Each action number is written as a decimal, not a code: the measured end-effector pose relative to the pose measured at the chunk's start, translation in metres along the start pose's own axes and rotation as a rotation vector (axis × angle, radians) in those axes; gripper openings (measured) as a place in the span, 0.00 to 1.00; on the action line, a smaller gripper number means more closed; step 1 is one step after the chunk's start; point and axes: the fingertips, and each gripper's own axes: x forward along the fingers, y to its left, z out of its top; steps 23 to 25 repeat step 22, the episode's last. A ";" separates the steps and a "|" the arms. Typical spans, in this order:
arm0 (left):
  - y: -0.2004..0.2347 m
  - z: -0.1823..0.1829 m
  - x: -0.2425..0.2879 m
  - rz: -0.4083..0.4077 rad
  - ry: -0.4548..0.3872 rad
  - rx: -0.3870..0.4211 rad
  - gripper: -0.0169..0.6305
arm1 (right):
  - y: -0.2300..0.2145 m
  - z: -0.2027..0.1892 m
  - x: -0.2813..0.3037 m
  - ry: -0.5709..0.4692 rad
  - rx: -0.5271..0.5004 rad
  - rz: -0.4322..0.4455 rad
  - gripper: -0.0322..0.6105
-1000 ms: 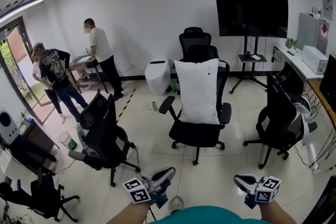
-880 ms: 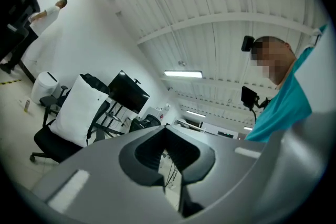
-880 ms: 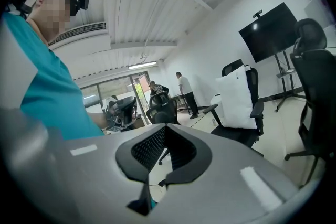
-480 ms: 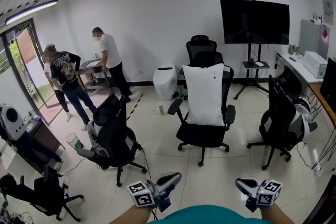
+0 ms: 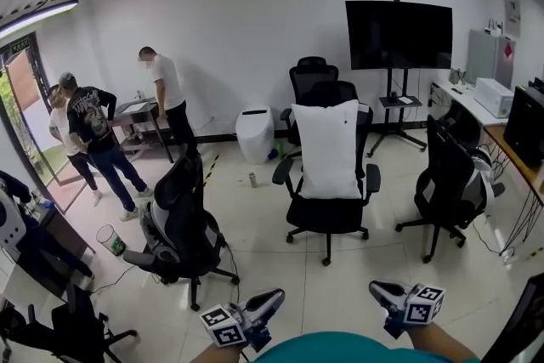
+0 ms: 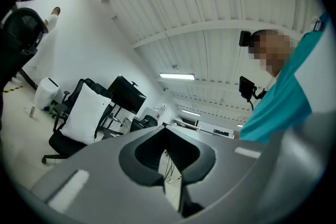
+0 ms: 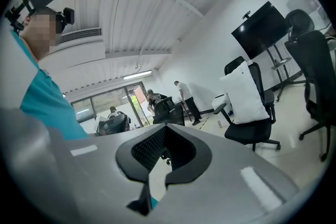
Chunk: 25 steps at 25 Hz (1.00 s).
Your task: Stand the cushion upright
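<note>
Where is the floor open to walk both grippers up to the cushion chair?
Bare floor lies straight ahead, up to the chair holding the cushion, and between it and the right chair. Crowded: beside the left chair, and behind, near the TV stand.

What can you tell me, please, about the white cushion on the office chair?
The white cushion is a plump, soft-looking fabric rectangle with a small dark speck near its top right corner. It stands upright on the seat of a black office chair, leaning back against the backrest between the armrests. Nothing else touches it.
</note>
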 end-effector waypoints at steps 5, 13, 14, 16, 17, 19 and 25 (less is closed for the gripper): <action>0.001 0.005 -0.004 -0.018 -0.017 -0.006 0.04 | 0.010 -0.004 0.003 0.028 -0.028 -0.012 0.05; -0.002 0.003 0.003 -0.036 -0.016 -0.004 0.04 | 0.007 -0.003 0.000 0.032 -0.043 -0.022 0.05; -0.002 0.004 0.004 -0.035 -0.021 -0.006 0.04 | 0.007 -0.003 -0.001 0.034 -0.044 -0.022 0.05; -0.002 0.005 0.005 -0.035 -0.024 -0.009 0.04 | 0.006 -0.001 -0.002 0.034 -0.043 -0.022 0.05; -0.001 0.006 0.006 -0.036 -0.024 -0.010 0.04 | 0.005 0.000 -0.003 0.033 -0.043 -0.023 0.05; -0.002 0.004 0.010 -0.037 -0.024 -0.011 0.04 | 0.003 0.003 -0.005 0.031 -0.046 -0.024 0.05; -0.004 0.001 0.014 -0.039 -0.023 -0.015 0.04 | 0.000 0.006 -0.009 0.034 -0.053 -0.024 0.05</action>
